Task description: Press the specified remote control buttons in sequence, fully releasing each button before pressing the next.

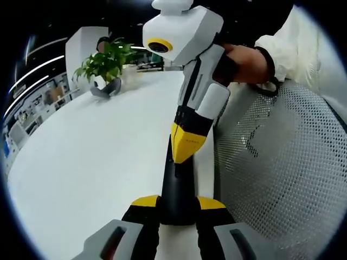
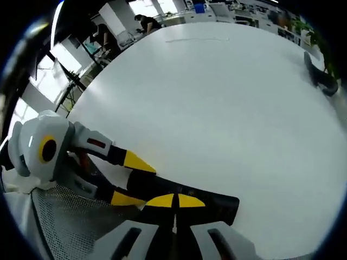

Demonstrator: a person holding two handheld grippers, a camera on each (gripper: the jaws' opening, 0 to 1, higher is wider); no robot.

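Observation:
A long black remote control [image 1: 177, 187] is held out over the white table [image 1: 92, 157]. My left gripper [image 1: 178, 205] is shut on its near end, one yellow jaw on each side. My right gripper [image 1: 185, 149] comes down from above, its yellow jaws shut into one point that touches the remote's upper face. In the right gripper view the remote control [image 2: 217, 203] lies across the bottom. My right gripper [image 2: 174, 201] is shut with its tips resting on it, and my left gripper [image 2: 132, 181] clamps its left end. The buttons are hidden.
A white mesh chair back [image 1: 282, 168] stands close on the right, also seen as mesh [image 2: 65, 222]. A potted plant [image 1: 105, 62] and a dark curved object [image 1: 105, 89] sit at the table's far end. A sleeved hand [image 1: 246, 62] holds the right gripper.

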